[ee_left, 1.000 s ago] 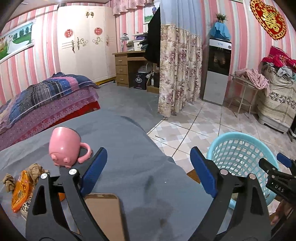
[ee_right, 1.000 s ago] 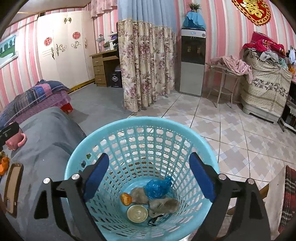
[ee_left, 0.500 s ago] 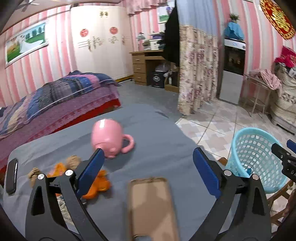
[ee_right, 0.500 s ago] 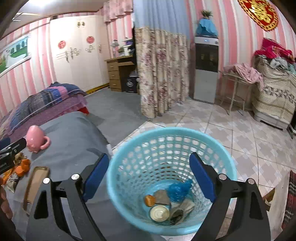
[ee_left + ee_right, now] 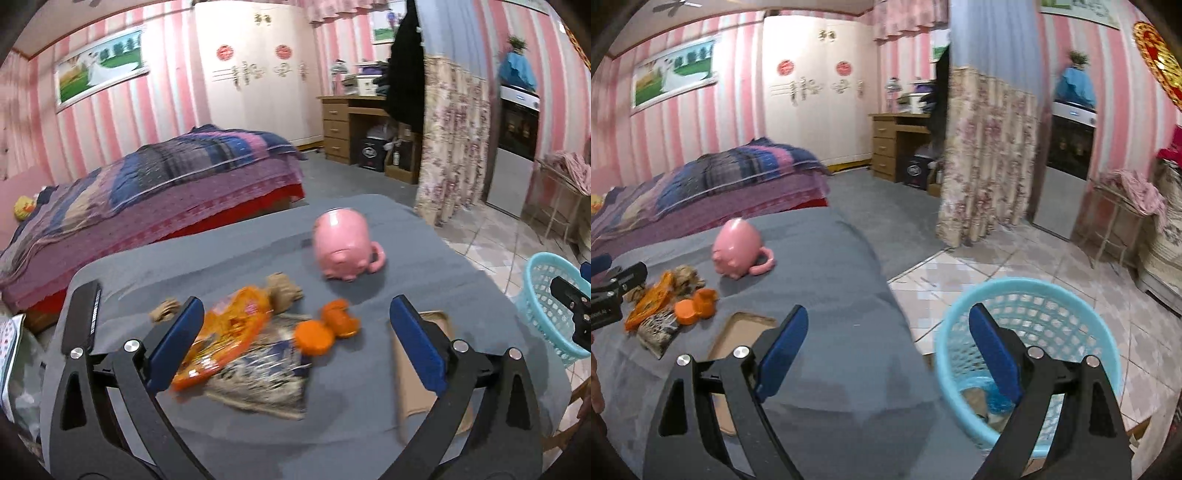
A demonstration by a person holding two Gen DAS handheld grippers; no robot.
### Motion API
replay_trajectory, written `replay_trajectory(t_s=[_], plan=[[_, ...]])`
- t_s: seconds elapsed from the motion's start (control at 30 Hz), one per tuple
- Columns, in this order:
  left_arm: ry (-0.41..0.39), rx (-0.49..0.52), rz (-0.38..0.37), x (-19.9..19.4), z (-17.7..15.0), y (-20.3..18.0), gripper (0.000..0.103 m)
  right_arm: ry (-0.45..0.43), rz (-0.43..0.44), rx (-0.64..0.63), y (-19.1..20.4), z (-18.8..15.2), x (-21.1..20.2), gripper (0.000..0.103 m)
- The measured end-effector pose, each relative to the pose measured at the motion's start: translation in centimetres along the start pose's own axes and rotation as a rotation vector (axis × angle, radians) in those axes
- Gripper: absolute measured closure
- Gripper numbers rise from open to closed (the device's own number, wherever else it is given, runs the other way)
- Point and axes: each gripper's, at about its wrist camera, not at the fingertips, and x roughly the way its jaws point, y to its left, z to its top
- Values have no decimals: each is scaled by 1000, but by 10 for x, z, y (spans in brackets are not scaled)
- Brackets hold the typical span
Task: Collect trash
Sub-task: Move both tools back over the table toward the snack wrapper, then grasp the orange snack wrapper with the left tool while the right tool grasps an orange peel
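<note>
Left wrist view is motion-blurred: print on the orange snack wrapper point(image 5: 225, 332) and the foil packet point(image 5: 266, 373) under it is unreadable. Left gripper's point(image 5: 295, 338) near finger point(image 5: 175, 345) covers the wrapper's left end. Phone case point(image 5: 424, 373) is partly behind the other finger. Blue laundry basket point(image 5: 550, 306) is cut by the frame edge there; in the right wrist view, right gripper point(image 5: 886, 350) hides most of its contents, blue bag point(image 5: 997, 400) only partly visible.
</note>
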Motion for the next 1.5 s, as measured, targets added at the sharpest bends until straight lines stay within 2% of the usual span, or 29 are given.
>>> replay_trajectory(t_s=[0.23,0.37,0.5,0.83,0.93,1.13,1.23,1.33,1.4,1.47,1.5], plan=[[23,-54,53,0,-14,38,6,-16,71,-69,46,19,6,16],[30,-87,72,1,-19,56,6,10,104,-87,62,15,19,16],[40,-130,78,3,-24,72,5,41,122,-87,70,6,30,16],[51,-220,167,9,-41,120,6,84,150,-129,79,-1,44,16],[78,-247,198,18,-53,136,6,86,153,-136,83,-3,44,7],[142,-293,173,39,-67,146,6,96,155,-153,91,-6,48,7],[151,-268,140,49,-68,133,6,110,149,-152,93,-8,52,7],[183,-224,141,67,-68,119,6,126,158,-138,93,-9,56,7],[221,-223,124,80,-70,116,12,128,162,-132,93,-10,57,7],[247,-233,92,87,-71,115,26,126,157,-133,93,-10,57,7],[254,-244,68,89,-72,116,30,126,154,-133,94,-10,58,7]])
